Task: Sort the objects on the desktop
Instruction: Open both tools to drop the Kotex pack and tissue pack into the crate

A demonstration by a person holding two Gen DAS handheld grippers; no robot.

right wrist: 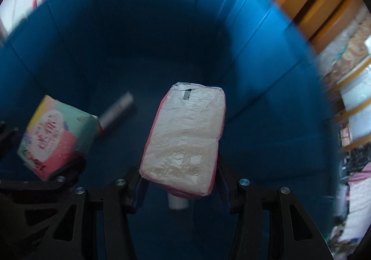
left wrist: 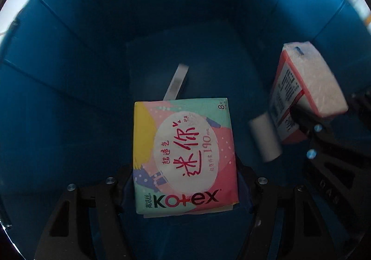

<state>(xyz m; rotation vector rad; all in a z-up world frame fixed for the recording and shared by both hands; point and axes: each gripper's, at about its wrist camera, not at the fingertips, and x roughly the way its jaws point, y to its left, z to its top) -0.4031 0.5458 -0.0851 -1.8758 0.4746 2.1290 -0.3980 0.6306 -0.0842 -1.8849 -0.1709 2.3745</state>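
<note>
Black left gripper [left wrist: 185,190], jaws pinching the Kotex pad pack [left wrist: 185,155] by its lower edges, pack face up and filling the lower centre of the left wrist view. Black right gripper [right wrist: 178,181] likewise clamped on the tissue pack [right wrist: 185,137], a pink-edged bundle in clear wrap, held lengthwise along the fingers. Both packs suspended inside the blue bin [left wrist: 69,51], walls all around. Seen from the left wrist, tissue pack at about 3 o'clock, near but apart from the pad pack. Below and beyond, a grey stick-like item [left wrist: 176,81] at 12 o'clock of the pad pack; a white cylinder [left wrist: 265,139] between the two packs, blurred, resting place unclear. Outside the rim, wooden furniture [right wrist: 313,0] at 1 o'clock in the right wrist view.

Step in hand, by judgement: depositing, both items carried into the bin together. Next move likely calls for lowering toward the floor, spreading the jaws, and withdrawing straight up without snagging the neighbouring pack.
</note>
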